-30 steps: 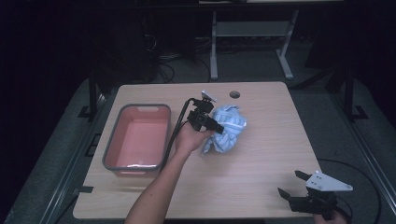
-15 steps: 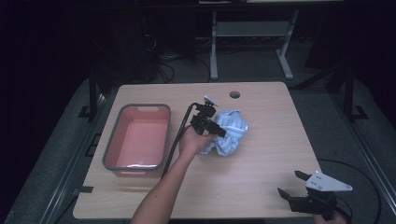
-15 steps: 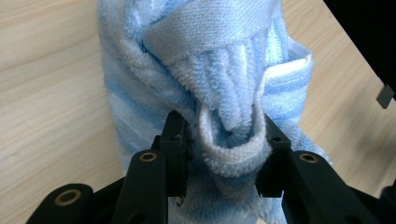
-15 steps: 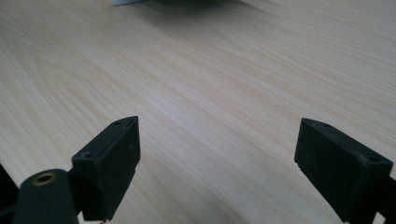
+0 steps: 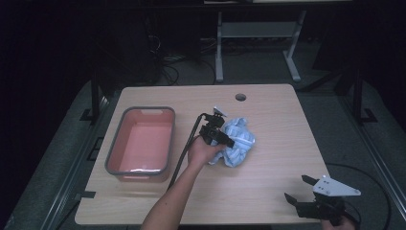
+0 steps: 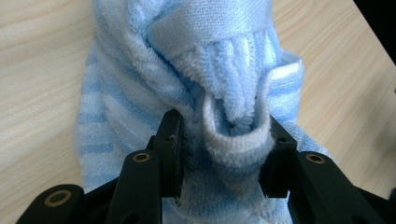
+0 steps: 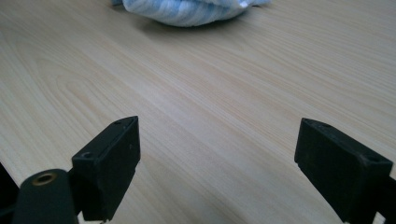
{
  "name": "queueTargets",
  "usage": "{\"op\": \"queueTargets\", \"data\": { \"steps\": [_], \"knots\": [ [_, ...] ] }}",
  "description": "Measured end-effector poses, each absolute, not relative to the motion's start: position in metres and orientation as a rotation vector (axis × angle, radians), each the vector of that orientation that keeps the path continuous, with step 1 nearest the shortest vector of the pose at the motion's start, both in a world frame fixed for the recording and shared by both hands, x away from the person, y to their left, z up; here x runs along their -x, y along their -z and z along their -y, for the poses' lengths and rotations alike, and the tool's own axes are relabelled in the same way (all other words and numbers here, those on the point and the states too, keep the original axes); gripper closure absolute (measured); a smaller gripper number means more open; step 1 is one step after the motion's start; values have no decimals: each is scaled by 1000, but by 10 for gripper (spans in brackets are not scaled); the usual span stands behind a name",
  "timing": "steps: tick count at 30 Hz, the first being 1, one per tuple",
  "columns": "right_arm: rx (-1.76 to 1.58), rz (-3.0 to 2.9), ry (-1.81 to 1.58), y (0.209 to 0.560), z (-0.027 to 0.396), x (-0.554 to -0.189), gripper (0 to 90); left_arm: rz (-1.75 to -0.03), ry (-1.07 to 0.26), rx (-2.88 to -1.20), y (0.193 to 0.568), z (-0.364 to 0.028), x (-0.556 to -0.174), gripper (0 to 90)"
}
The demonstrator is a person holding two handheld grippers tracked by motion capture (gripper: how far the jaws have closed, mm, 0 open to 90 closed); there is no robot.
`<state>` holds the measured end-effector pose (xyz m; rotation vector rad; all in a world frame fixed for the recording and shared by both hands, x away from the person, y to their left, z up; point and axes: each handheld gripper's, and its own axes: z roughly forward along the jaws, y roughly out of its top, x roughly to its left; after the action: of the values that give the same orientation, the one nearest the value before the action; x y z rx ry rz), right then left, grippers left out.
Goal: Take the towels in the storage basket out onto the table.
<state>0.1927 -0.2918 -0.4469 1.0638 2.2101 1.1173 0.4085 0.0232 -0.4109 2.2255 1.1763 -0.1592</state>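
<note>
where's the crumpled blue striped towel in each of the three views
High view: the crumpled light-blue striped terry towel lies mid-table, right of the pink tub.
Left gripper view: it spreads up from the bottom centre, a fold between the black fingers.
Right gripper view: its lower edge shows at the top, left of centre.
Shared landmark: the light wooden tabletop.

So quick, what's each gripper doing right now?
Left gripper: fingers just easing open, a fold of the blue striped towel between them.
Right gripper: open, holding nothing.
</note>
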Motion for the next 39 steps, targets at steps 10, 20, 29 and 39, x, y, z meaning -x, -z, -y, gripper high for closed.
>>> {"op": "queueTargets", "data": {
  "steps": [10, 20, 29, 39],
  "knots": [
    [-1053, -2211, -1115, 447, 293, -193, 137, -1177, 161, -2234, 421, -19, -407, 565],
    [-1053, -2211, -1114, 446, 291, -193, 137, -1166, 133, -2244, 424, -17, -401, 503],
    [-1070, -2205, -1119, 446, 293, -192, 136, -1165, 110, -2227, 421, -16, -397, 470],
    [-1058, -2201, -1120, 445, 293, -192, 137, -1143, 95, -2230, 416, -18, -394, 392]
  ]
}}
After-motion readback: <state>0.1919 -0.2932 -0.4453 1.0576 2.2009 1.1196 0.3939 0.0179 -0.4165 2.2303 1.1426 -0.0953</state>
